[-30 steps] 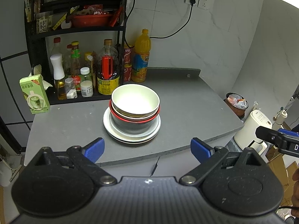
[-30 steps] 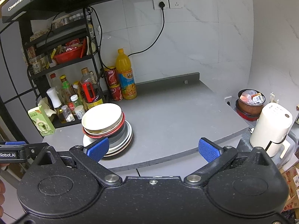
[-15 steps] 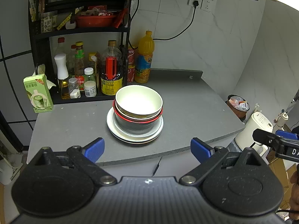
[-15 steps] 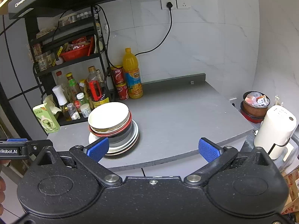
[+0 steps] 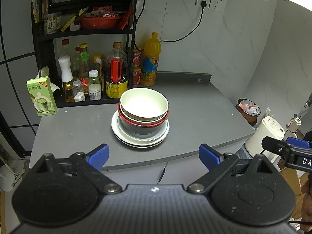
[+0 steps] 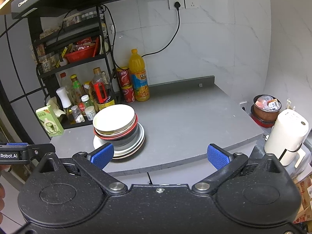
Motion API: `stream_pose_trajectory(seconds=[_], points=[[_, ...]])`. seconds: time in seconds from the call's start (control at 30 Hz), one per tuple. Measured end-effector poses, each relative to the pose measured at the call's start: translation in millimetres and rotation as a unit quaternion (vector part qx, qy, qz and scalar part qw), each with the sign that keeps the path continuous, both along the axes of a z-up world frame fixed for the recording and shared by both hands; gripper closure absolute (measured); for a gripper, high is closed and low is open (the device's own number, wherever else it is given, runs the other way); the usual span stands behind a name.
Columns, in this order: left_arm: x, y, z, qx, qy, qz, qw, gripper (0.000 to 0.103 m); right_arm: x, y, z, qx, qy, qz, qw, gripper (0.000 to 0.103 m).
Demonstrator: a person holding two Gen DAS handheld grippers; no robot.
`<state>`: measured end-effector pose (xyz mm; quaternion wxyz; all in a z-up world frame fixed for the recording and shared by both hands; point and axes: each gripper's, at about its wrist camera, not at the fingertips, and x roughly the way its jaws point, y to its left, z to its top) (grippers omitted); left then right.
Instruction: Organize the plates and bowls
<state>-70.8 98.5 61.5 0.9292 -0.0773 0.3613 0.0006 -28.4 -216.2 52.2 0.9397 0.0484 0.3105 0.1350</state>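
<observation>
1. Holding nothing, the left gripper [image 5: 154, 154] has its blue jaws wide apart. It hangs in the air on the near side of the bench [image 5: 195, 113], not touching anything.
2. The right gripper [image 6: 159, 155] is the same: jaws wide open, empty, near the front edge of the bench. Open jaws look ready to take a dish.
3. The white bowl [image 5: 144, 105] sits on top of the pile, a little tilted. It rests inside a red-rimmed bowl [image 5: 143, 123], which sits in a dark bowl.
4. Under the bowls lie the plates [image 5: 124, 134], flat on the bench. The big flat ones are at the bottom, so the pile does not tip.
5. The pile stands toward the left of the bench, near both grippers. The right side of the bench is bare, so I think dishes could go there.
6. Far left, the bottles [image 5: 115, 72] stand on a black shelf [image 5: 87, 32], close behind the pile. A reach for the top bowl should stay clear of them.
</observation>
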Motion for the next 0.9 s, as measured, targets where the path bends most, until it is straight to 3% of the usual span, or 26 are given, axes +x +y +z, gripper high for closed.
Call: stream_pose_trajectory(seconds=[0.47, 0.9], points=[[-15.0, -9.9, 10.8, -0.01, 0.001, 0.01, 0.9999, 0.005, -11.7, -1.9, 10.5, -0.008, -0.001, 0.014, 1.0, 0.0], [-5.6, -20.0, 21.3, -0.009, 0.009, 0.009, 0.9999, 0.005, -6.4, -7.0, 14.1, -0.013, 0.013, 0.011, 1.0, 0.0]])
